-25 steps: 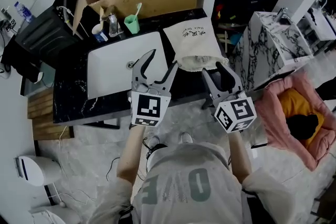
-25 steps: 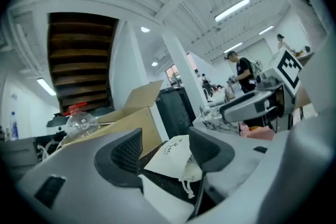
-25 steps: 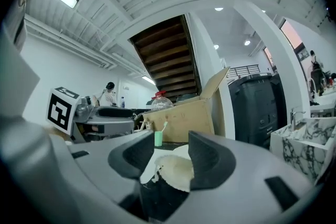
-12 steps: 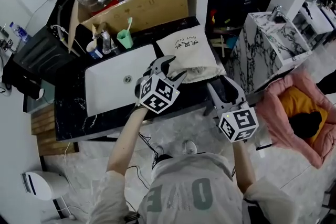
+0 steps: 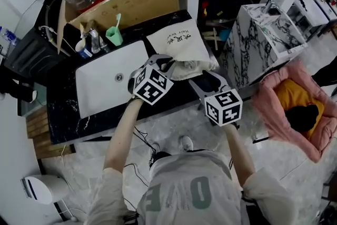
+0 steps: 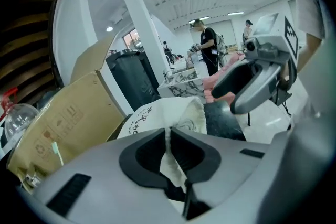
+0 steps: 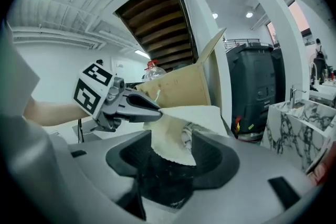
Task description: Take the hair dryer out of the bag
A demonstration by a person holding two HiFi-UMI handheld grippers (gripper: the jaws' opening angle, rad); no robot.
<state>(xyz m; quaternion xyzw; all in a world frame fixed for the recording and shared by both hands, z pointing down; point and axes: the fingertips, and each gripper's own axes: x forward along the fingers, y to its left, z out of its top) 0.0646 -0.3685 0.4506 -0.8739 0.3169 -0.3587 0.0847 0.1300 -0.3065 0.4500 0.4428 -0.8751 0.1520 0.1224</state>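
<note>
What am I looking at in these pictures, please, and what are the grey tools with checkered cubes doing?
There is no robot: a person holds a tool in each hand, each ending in a two-jaw claw; the cubes are part of them. One picture comes from a camera on the person's head; the other two from cameras riding on each tool, looking along its jaws. On the dark counter are a white sink, a green cup and a cream cloth bag, with a cardboard box behind. The left claw is closing on the bag's rim, cloth pinched between its jaws. The right claw is opening, the bag's edge loose between its jaws.
</note>
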